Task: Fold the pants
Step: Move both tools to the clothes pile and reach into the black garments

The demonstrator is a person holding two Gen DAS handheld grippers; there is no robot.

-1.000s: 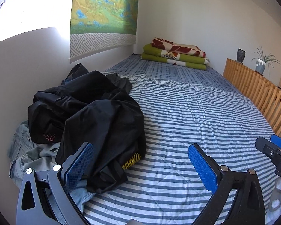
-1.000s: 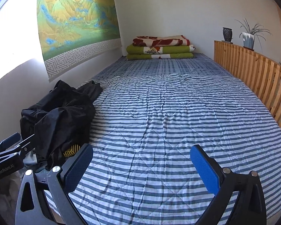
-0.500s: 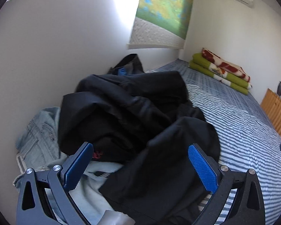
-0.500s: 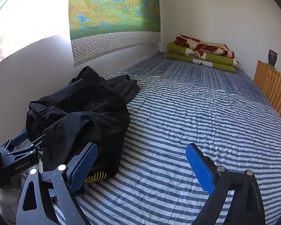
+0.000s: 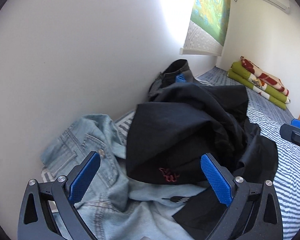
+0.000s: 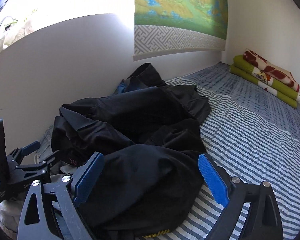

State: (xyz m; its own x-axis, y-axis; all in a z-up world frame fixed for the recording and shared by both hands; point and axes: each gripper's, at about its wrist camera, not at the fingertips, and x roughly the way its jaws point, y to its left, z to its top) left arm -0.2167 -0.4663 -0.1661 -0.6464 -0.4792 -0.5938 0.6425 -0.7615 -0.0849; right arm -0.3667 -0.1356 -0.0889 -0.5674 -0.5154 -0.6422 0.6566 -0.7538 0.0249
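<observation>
Both jaws spread and empty, the left gripper (image 5: 150,177) — nearer than the right gripper (image 6: 151,175) — hangs just above the black pants (image 5: 182,132), heaped straight ahead.

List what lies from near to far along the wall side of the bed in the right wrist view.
right gripper → black pants heaped on the striped bedsheet → hanging landscape scroll on the wall → folded green and red blankets at the far end.
</observation>
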